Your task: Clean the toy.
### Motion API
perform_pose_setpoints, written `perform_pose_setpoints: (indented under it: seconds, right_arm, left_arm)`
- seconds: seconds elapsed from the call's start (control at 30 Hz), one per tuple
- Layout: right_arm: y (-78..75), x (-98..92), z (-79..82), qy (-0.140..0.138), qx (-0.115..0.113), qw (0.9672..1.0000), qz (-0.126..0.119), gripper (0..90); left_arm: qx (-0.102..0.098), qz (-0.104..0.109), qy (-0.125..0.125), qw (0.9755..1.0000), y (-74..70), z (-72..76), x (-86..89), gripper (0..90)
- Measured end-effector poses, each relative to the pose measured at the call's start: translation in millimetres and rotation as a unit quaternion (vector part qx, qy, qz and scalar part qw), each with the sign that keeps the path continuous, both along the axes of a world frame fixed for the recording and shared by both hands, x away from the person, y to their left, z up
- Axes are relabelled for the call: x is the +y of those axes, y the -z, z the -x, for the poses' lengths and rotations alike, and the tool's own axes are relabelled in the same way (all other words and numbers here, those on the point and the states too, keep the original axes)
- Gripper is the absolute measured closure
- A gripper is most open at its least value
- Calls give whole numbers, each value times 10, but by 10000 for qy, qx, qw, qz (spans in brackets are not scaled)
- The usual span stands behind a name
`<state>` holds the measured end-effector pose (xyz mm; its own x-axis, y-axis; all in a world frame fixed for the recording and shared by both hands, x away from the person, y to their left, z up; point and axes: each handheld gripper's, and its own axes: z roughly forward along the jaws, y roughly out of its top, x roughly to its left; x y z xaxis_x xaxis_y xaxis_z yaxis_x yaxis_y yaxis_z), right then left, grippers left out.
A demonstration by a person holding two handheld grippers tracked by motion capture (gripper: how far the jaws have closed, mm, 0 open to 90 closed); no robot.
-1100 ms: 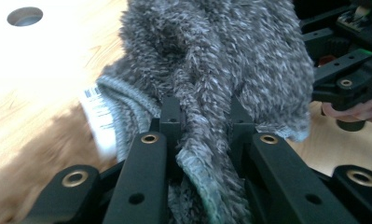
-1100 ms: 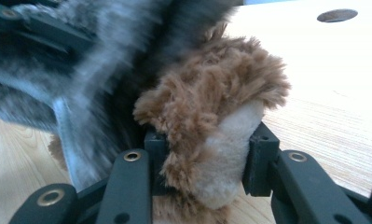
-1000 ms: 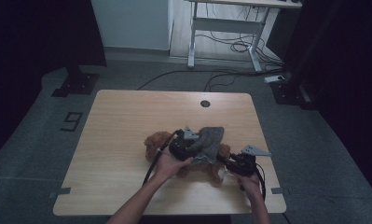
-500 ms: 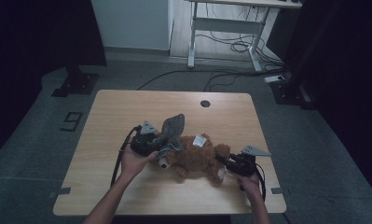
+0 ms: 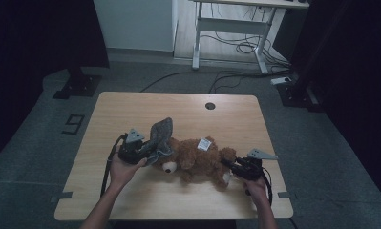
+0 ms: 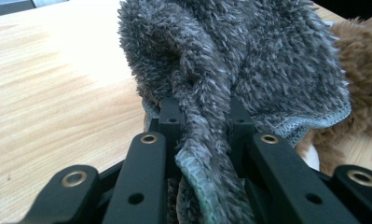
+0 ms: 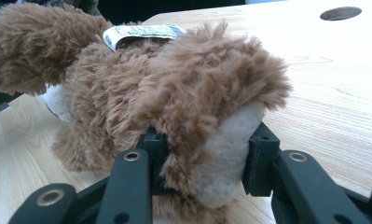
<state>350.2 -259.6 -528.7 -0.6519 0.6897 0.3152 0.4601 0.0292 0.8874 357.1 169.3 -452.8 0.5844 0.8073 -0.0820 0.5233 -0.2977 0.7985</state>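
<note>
Reading the high view: left tongs [image 5: 147, 149] grip a grey fluffy terry cloth [image 5: 161, 135], lifted at the head end of a brown plush teddy bear [image 5: 197, 160] lying on the light wooden table [image 5: 131, 109].
Right tongs, high view: right tongs [image 5: 230, 166] are clamped on the bear's foot near the table's front right.
Progress, high view: the cloth appears mostly pulled clear of the bear; only its lower hem touches the head. Judged remaining: free that hem and set the cloth down.
Left gripper view: jaws narrow, pinching a fold of the cloth [image 6: 230, 70]; bear fur [image 6: 361, 70] just beside.
Right gripper view: jaws pressed on the cream-soled foot [image 7: 221, 154]; a white sewn-in label [image 7: 141, 31] lies on the body.
Surroundings, high view: round cable hole [image 5: 210, 106] well apart; grey desk frame [image 5: 236, 33] and floor cables [image 5: 226, 76] beyond the table.
Obstruction: none on the table.
</note>
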Motion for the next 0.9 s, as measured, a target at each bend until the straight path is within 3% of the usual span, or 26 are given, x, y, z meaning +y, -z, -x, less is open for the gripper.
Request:
perform_pose_setpoints:
  seconds: [0.23,0.27,0.37,0.5,0.57,0.63,0.77,0.9]
  right_arm:
    - [5,0,-3,34,3,10000,2,617]
    - [6,-3,-5,34,10,10000,12,617]
    - [16,0,-13,72,23,10000,5,617]
    - [16,0,-6,86,26,10000,10,618]
    - [16,-2,-4,81,25,10000,18,617]
    - [18,-7,-9,89,24,10000,25,618]
    - [34,-35,-32,175,54,9998,48,618]
    - [38,-51,-33,191,71,9998,10,618]
  left_arm:
    - [316,-81,-256,9991,220,-4,210,742]
    - [409,-18,-221,9989,282,4,211,742]
    - [538,-256,-178,9981,454,29,134,743]
    - [708,-246,-191,9970,550,-17,160,742]
    - [703,-184,-237,9971,504,-26,195,741]
    - [579,-93,-276,9979,387,-13,222,741]
    - [132,181,-139,9997,56,39,180,742]
    - [-249,365,107,9990,-262,45,22,742]
